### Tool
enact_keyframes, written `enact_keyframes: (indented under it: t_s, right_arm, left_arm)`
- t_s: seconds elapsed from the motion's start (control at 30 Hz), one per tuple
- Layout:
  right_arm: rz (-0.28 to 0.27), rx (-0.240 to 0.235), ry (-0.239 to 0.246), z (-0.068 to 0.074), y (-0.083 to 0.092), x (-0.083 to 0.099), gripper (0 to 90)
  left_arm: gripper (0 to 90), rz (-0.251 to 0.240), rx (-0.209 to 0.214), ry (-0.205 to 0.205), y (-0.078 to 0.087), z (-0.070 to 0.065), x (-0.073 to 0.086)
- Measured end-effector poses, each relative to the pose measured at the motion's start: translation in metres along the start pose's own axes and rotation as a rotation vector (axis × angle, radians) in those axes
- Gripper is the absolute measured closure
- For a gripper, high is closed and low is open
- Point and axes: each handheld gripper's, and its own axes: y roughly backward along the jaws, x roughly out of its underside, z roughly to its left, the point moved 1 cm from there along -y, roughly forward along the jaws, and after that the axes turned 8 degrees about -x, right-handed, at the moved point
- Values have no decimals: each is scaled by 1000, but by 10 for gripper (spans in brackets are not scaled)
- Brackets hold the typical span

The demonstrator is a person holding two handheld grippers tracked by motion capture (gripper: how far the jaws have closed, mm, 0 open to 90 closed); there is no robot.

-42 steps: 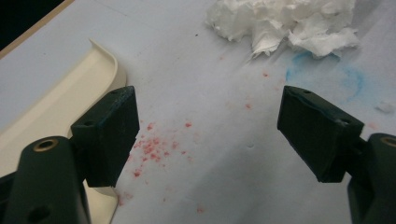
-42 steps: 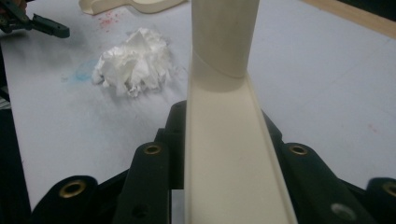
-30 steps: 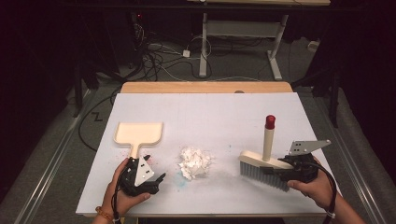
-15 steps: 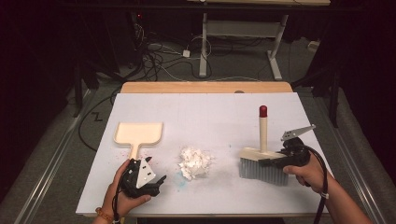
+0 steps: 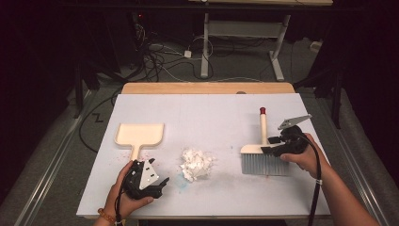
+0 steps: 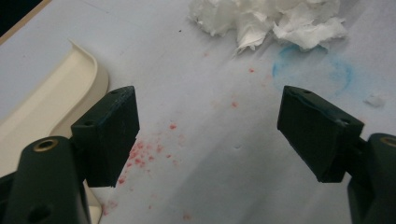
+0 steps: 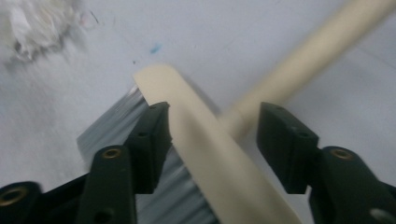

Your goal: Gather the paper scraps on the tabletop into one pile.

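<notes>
On the white table (image 5: 207,113) in the high view, crumpled tissue (image 5: 196,164) lies centrally; left of it sits a cream dustpan (image 5: 139,134), right of it a brush (image 5: 262,153). Nearer the person than the dustpan, the left gripper (image 5: 157,181) rests; the right gripper (image 5: 269,143) meets the brush head. From the left gripper view, jaws spread wide over red specks (image 6: 144,154) beside the tissue. From the right gripper view, jaws straddle the brush's cream back, gaps showing, not clamped
</notes>
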Motion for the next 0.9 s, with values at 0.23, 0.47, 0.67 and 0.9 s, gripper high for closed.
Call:
enact_keyframes:
  t_s: [0.23,0.47,0.67,0.9]
  right_arm:
    - [-46,75,53,1,1,-1,439]
    - [-208,172,146,21,16,7,376]
    - [-372,276,196,45,27,19,275]
    - [-439,360,208,66,31,43,208]
  left_arm:
    - [202,-2,1,0,0,0,-1]
    - [202,-23,-8,17,2,3,-2]
    - [202,-36,-11,30,0,6,-3]
    - [198,-48,-28,49,5,8,-2]
